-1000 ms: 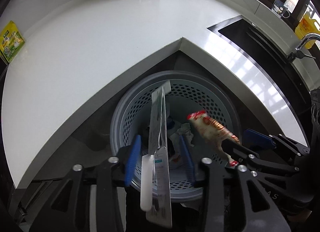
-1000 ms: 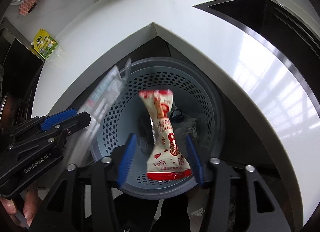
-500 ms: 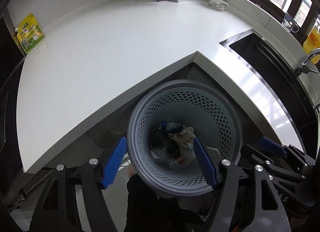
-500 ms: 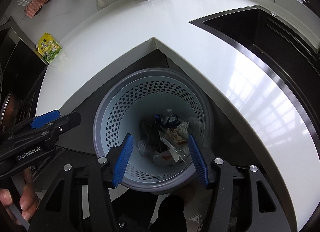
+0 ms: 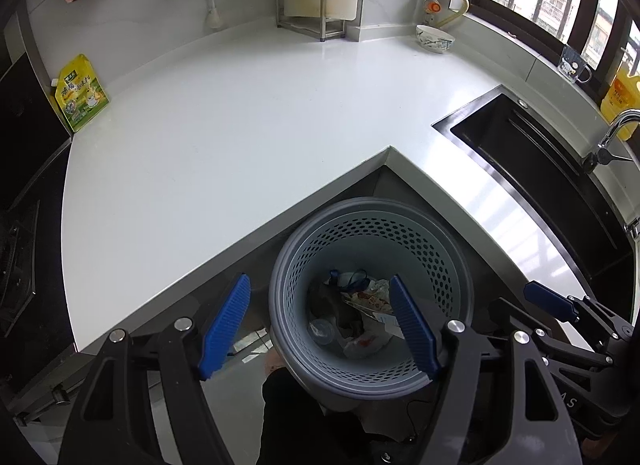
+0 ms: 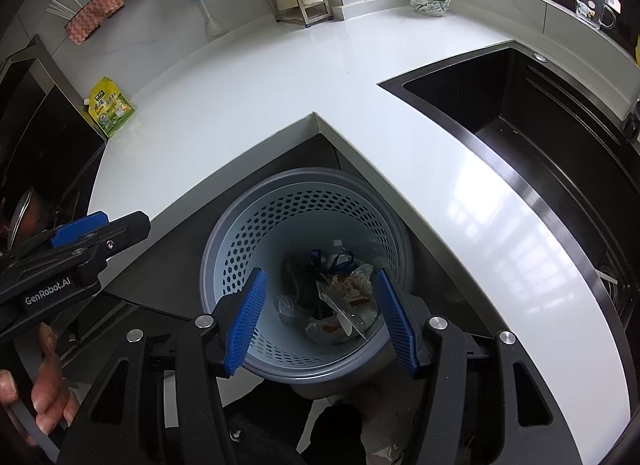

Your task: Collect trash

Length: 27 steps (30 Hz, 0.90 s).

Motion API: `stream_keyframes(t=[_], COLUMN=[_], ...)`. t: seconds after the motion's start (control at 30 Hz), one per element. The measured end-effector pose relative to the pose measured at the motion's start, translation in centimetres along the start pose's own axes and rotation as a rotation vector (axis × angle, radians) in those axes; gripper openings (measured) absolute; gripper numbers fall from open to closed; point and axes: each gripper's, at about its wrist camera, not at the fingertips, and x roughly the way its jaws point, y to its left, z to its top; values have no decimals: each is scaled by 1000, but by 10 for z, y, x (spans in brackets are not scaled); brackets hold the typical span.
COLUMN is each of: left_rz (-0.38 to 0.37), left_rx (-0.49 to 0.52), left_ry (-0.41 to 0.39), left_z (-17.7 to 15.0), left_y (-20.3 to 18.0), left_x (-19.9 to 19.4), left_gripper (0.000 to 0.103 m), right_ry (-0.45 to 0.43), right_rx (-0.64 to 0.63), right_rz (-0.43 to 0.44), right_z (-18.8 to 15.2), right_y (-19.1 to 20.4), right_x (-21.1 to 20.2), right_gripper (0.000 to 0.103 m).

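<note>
A grey perforated waste basket (image 5: 360, 207) (image 6: 280, 201) stands on the floor in the inner corner of the white worktop (image 5: 240, 137). At its bottom lie a red-and-white snack wrapper (image 5: 370, 299) (image 6: 352, 291), a clear flat packet (image 6: 340, 311) and other scraps. My left gripper (image 5: 320, 325) hovers above the basket's near side; its jaws are opening and nothing is between them. Over the basket as well, my right gripper (image 6: 320, 317) is open and empty.
A green-yellow pouch (image 5: 80, 95) leans at the worktop's left end beside a dark hob. A black sink (image 5: 540, 173) with a tap (image 5: 612, 133) is on the right. A bowl (image 5: 435, 37) and a metal rack (image 5: 308, 9) stand at the back wall.
A second ago the left gripper held the clear packet and the right the red-and-white wrapper over the basket. Both now lie inside it. Both grippers have risen and the left jaws stand wider.
</note>
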Motion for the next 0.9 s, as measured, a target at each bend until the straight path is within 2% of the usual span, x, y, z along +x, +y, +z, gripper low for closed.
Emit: stream_keyframes(t=[0.33,0.5,0.9], left_rz=[23,32,68], left_rx=[-7,-8,3], left_ry=[-23,-40,-56], left_z=[4,8,12], left_y=[0,2,4], left_x=[-9,-15,-22], left_gripper=[81,92,96], right_ry=[-16,-25,-48], right_rx=[-3,2,4], right_rz=[-5,-11,-25], right_z=[2,4,7], right_y=[-4,-4,-3], right_x=[-11,-15,-19], right_gripper=[58,60,67])
